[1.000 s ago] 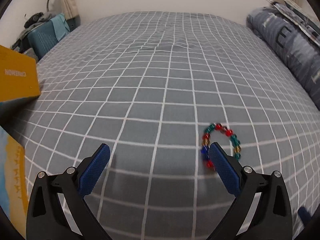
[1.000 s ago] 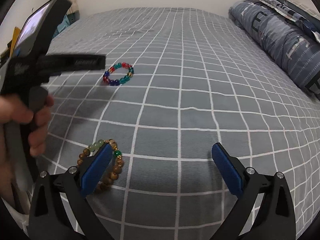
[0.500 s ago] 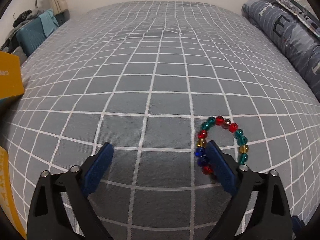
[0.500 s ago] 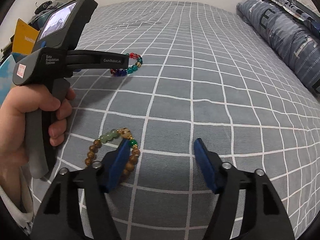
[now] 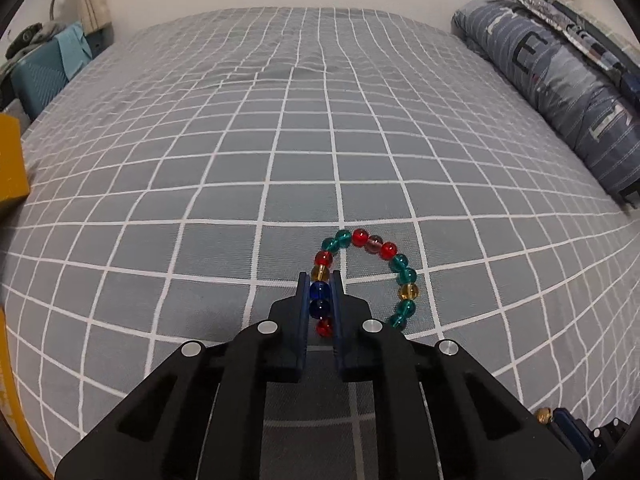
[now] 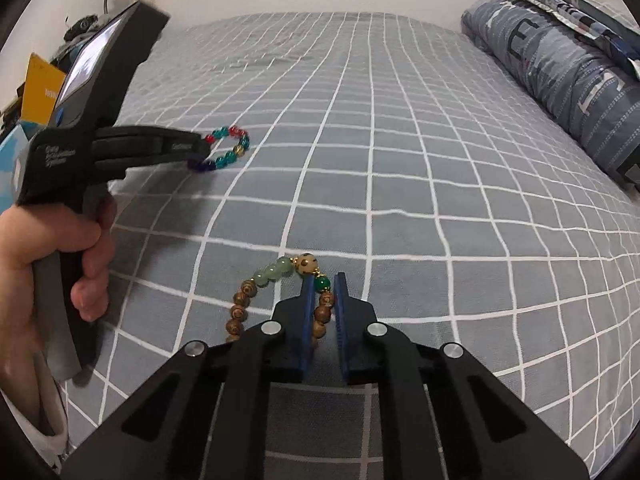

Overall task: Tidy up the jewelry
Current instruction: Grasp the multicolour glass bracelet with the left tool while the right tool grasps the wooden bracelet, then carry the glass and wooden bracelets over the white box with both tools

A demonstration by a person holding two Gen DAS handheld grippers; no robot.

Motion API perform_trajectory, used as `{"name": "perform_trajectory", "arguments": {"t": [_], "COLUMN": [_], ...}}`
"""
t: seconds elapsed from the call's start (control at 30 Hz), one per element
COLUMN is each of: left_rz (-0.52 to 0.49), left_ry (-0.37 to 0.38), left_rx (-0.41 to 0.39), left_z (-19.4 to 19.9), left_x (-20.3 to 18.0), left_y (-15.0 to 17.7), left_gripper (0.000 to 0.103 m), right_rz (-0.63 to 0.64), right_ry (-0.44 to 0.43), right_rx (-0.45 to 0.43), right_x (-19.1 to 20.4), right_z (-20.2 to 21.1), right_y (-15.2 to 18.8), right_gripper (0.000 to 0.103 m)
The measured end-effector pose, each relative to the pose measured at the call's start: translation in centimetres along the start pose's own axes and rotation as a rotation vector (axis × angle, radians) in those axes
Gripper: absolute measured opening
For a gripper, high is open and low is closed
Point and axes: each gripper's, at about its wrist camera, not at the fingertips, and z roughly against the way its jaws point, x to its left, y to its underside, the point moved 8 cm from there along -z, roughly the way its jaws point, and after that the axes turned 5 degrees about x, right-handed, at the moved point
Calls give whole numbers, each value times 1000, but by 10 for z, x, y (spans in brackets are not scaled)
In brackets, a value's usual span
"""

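Left wrist view. We find the left gripper [image 5: 320,280] with its blue pads [image 5: 303,300] drawn nearly together, clamped on the near-left arc of the coloured glass-bead bracelet [image 5: 366,276]. Two dark blue beads sit squeezed between the pads, with a red bead just behind them toward the camera. The rest of the loop, teal, red, amber and one pale pink bead, lies flat on the grey checked bedspread [image 5: 280,152], spreading toward 1 o'clock from the fingertips. A folded blue striped quilt [image 5: 568,88] runs along the 2 o'clock edge. A yellow box [image 5: 10,168] sits at 9 o'clock and a teal suitcase [image 5: 38,80] at 10 o'clock. At 5 o'clock, at the frame rim, we note one golden bead and a blue pad; which object they belong to we cannot tell from here.

Right wrist view. The right gripper [image 6: 323,280] is likewise clenched, pads a narrow gap apart, gripping the right side of the wooden bead bracelet [image 6: 276,292]. A dark green bead and brown wooden beads show in the gap. The free part of the loop, with pale jade beads and a spotted bead, arcs toward 11 o'clock on the bedspread [image 6: 400,160].

Only this view shows the left hand [image 6: 48,248] wrapped around the left gripper's [image 6: 202,156] handle at 9 o'clock, the screen on its back, and the glass-bead bracelet [image 6: 232,148] at its tip, well apart from the wooden one. The quilt [image 6: 560,64] lies at 2 o'clock.
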Motion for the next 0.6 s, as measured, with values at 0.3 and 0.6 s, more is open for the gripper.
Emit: {"name": "perform_trajectory", "arguments": {"t": [0.3, 0.6], "left_rz": [15, 12], "left_ry": [13, 39], "left_rx": [-52, -128], "left_z": [23, 58], "left_x": [-7, -18], "left_y": [-3, -7], "left_gripper": [9, 9], "right_rz": [-50, -84], "right_ry": [10, 25], "right_rx": [-106, -176], "right_x": [-10, -22], "right_z": [22, 39], "right_y": [-13, -22], "right_gripper": [9, 8]}}
